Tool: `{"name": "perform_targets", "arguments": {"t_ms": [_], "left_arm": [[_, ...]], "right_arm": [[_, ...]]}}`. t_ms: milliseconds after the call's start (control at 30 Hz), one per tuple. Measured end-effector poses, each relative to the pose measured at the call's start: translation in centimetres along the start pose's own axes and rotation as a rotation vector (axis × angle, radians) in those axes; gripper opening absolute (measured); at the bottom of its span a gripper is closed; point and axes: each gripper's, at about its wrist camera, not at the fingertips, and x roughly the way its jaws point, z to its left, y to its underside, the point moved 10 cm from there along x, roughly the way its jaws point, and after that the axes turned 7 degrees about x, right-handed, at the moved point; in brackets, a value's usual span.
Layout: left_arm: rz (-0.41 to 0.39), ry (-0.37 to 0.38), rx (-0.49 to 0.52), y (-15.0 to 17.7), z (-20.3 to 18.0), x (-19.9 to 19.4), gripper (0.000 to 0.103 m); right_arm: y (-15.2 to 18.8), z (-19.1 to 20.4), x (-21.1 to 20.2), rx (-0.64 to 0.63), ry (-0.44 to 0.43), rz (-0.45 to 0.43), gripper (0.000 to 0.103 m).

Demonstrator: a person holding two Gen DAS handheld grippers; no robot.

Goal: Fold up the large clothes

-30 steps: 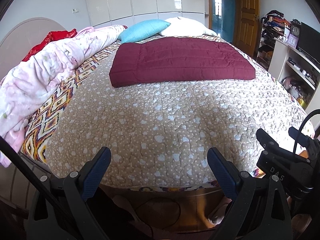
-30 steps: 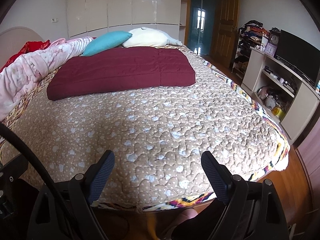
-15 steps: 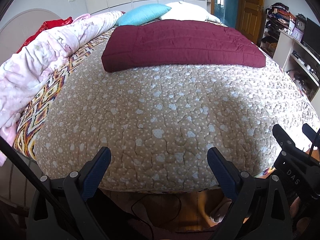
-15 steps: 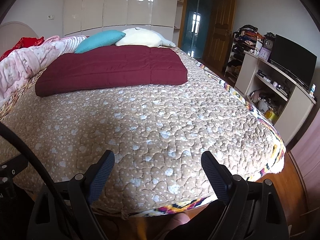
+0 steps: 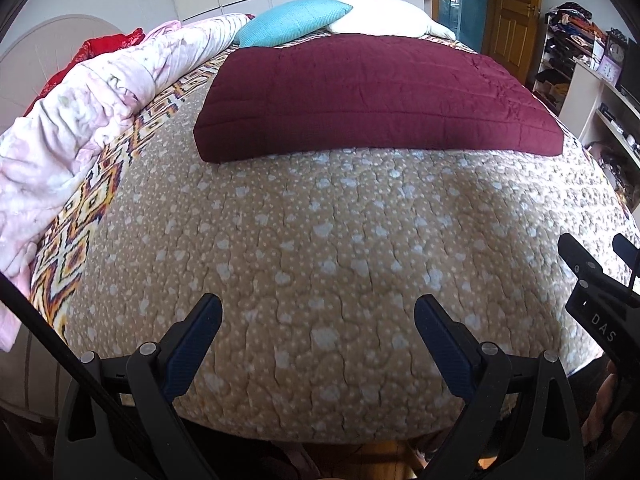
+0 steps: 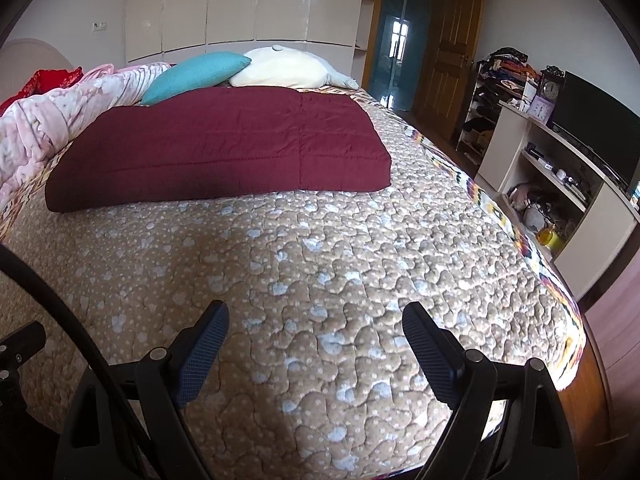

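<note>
A dark maroon quilted garment [image 5: 372, 96] lies folded into a flat rectangle on the far half of the bed; it also shows in the right wrist view [image 6: 224, 148]. My left gripper [image 5: 318, 312] is open and empty above the near part of the beige patterned bedspread [image 5: 320, 248], well short of the garment. My right gripper [image 6: 316, 320] is open and empty over the same bedspread [image 6: 360, 248], to the right of the left one. The right gripper's body shows at the right edge of the left wrist view [image 5: 600, 292].
A rumpled pink floral quilt [image 5: 76, 128] lies along the bed's left side. A teal pillow [image 5: 292, 22] and a white pillow [image 6: 284, 68] sit at the far end. A cabinet with a TV [image 6: 592, 120] stands right of the bed, a wooden door [image 6: 452, 68] beyond.
Both grippers have moved forward over the bed's near edge toward the maroon garment, which now looks larger. Both stayed open and empty.
</note>
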Motion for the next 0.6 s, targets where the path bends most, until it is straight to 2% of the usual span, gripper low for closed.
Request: {"name": "perform_targets", "arguments": {"t_ms": [233,600], "left_arm": [[-0.002,0.020,-0.022,-1.6,0.5,0.9,0.097],[0.023,0.035,-0.046,-0.8,1.1,1.7,0.097]], "right_arm": [[-1.5,1.5,1.4,-0.051,-0.014,0.014,0.091],[-1.0,2.2,1.9,-0.033,-0.016,0.041,0.091]]}}
